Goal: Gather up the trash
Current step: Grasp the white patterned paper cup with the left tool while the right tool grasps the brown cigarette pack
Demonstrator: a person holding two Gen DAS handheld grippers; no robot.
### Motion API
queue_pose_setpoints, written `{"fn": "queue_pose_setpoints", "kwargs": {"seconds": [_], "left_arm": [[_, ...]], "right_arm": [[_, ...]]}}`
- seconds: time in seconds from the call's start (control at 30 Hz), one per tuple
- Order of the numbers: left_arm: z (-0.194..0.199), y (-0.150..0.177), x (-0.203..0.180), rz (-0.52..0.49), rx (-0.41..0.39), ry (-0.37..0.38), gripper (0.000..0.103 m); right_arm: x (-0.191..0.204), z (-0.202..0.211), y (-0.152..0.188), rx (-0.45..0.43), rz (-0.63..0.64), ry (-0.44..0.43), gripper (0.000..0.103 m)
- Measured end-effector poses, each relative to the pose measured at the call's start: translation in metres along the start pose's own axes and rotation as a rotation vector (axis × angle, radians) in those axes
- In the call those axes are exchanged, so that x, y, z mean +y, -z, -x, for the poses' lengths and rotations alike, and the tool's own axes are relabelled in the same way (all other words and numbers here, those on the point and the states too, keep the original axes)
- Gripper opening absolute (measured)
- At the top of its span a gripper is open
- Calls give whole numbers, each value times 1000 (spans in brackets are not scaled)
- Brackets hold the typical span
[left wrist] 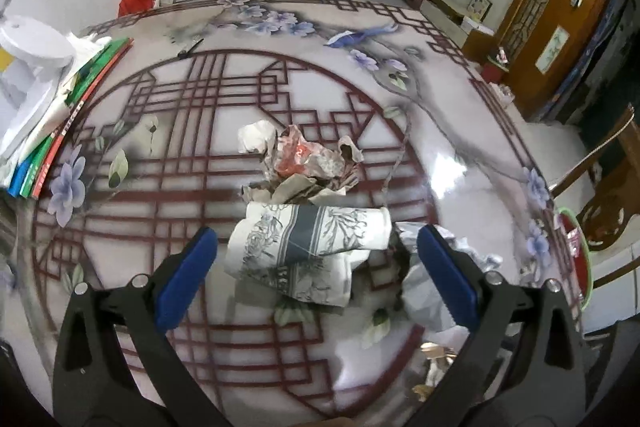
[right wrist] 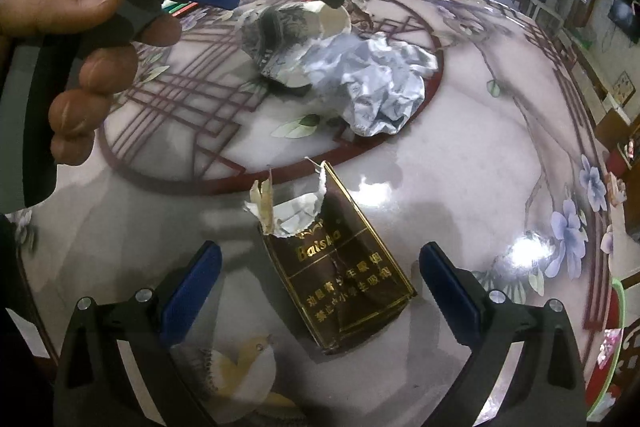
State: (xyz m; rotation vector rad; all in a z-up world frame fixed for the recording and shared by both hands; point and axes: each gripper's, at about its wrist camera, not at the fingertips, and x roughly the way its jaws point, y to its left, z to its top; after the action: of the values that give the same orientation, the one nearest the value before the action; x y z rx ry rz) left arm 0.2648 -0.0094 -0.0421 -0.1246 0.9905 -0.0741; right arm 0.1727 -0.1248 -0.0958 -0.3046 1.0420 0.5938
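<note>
Brown cigarette pack lies on the table between the wide-open, empty right gripper; beyond it, the left gripper, equally spread, straddles a grey-patterned wrapper untouched.

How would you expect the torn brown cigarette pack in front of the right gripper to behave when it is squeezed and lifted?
The brown cigarette pack is creased and ripped open, so it will probably crush flat rather than resist. It looks empty, hence light. On the glossy table it may slide before the open right gripper bites.
</note>
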Motion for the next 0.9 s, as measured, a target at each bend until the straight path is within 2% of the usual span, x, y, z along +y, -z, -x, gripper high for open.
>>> {"fn": "queue_pose_setpoints", "kwargs": {"seconds": [0.23,0.33,0.43,0.47,0.53,0.57,0.6,0.63,0.67,0.73,0.87,0.9], "left_arm": [[-24,1,12,61,67,19,98],[-30,5,14,76,80,24,97],[-31,7,13,68,74,23,97],[-31,8,13,65,75,28,94],[-33,8,13,57,80,24,83],[-33,8,13,57,83,26,73],[-34,9,13,56,88,33,67],[-34,9,13,56,85,35,66],[-33,9,13,54,80,35,59],[-31,10,15,55,70,36,53],[-27,10,16,43,74,40,31],[-26,10,16,40,77,41,31]], "right_arm": [[-2,-1,0,-3,-13,-15,93],[-3,0,0,-10,-10,-15,87],[-1,1,0,-15,-4,-11,76],[0,1,0,-17,6,-4,68],[3,2,0,-22,25,9,62],[4,2,1,-25,28,16,60],[5,3,1,-26,29,20,59],[5,3,2,-28,30,20,57],[5,4,2,-28,28,20,56],[5,4,2,-25,21,21,55],[7,5,3,-24,18,17,52],[7,5,3,-23,19,17,52]]}}
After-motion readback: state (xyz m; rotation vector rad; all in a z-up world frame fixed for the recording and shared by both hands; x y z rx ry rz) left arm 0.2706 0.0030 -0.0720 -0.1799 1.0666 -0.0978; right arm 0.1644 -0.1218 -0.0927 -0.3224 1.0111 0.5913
